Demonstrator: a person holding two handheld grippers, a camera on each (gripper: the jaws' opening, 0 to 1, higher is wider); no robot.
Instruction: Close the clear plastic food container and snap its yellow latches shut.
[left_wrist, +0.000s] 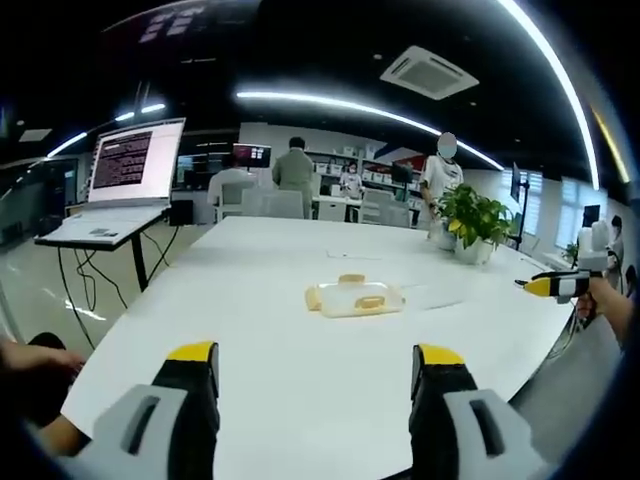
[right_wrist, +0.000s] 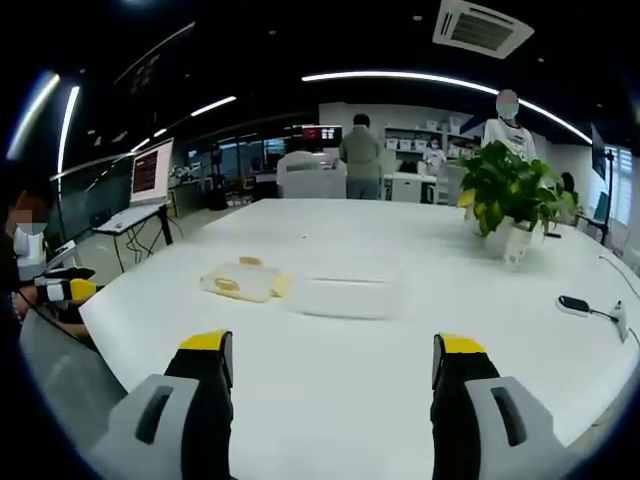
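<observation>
The left gripper (left_wrist: 315, 372) stands wide open with nothing between its yellow-tipped jaws, held above the near edge of the white table (left_wrist: 300, 400). Ahead of it, well apart, sits the clear plastic food container (left_wrist: 357, 297), low and flat, with yellow latches (left_wrist: 370, 301) showing on its near side, its far side and its left end. Just beside the container on its right lies a pale transparent sheet-like piece (left_wrist: 440, 293), possibly the lid, though it is too faint to tell. At the right edge of this view the right gripper (left_wrist: 548, 285) comes in, held in a person's hand.

The right gripper (right_wrist: 333, 364) is likewise wide open and empty, over the table (right_wrist: 330, 420) from another side. Its view puts the container (right_wrist: 242, 281) ahead and to the left, with a clear flat piece (right_wrist: 345, 297) just beside it. A potted plant (right_wrist: 510, 200) stands farther back on the right, and a small dark device on a cable (right_wrist: 577, 304) lies near the right edge.

The container looks light, thin-walled and smooth, so it will likely slide on the slick tabletop when pushed. I would steady one end with one gripper and press each latch down with the other, working on the yellow tabs and not on the flexing clear walls
</observation>
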